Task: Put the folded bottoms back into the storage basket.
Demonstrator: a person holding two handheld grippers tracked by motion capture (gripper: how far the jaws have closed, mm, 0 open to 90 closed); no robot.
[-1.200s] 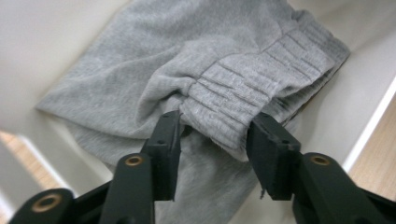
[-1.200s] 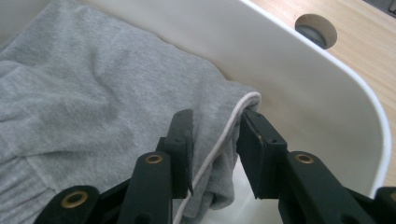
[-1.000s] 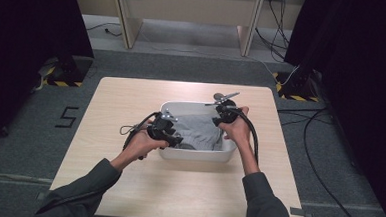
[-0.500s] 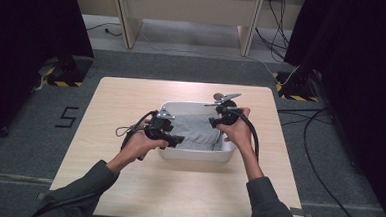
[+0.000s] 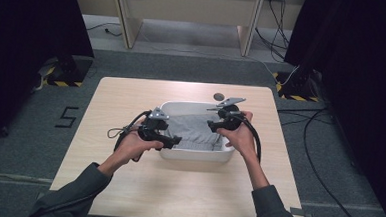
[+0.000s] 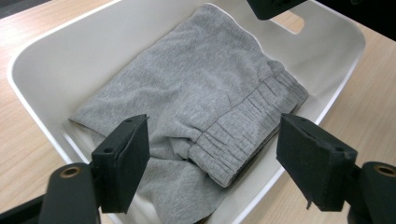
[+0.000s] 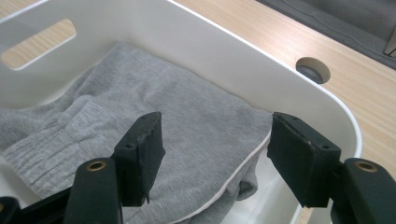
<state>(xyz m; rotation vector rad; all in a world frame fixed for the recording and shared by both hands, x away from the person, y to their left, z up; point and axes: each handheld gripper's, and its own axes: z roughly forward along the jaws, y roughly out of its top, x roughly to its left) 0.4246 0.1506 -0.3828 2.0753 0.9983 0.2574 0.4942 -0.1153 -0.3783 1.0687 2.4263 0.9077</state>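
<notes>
A white plastic bin [image 5: 193,156] sits mid-table with a folded grey garment [image 5: 195,128] lying in it. In the left gripper view, the garment's elastic waistband [image 6: 243,126] faces the bin wall [image 6: 60,60]. My left gripper [image 5: 177,140] hovers over the bin's front left corner. Its jaws have just been opening and grip nothing, with the garment [image 6: 196,79] below my left gripper [image 6: 213,126]. My right gripper [image 5: 211,124] is at the bin's right side. Its jaws have also just been opening, and my right gripper [image 7: 215,123] stands empty above the cloth [image 7: 187,107].
The wooden table [image 5: 131,95] has a round cable hole [image 5: 218,96] just behind the bin. The bin has a handle cut-out [image 7: 37,44] in its end wall. Cables [image 5: 322,175] trail over the floor at the right.
The right hand has edged slightly away from the garment. The left hand stays about where it was. The garment rests in the bin.
</notes>
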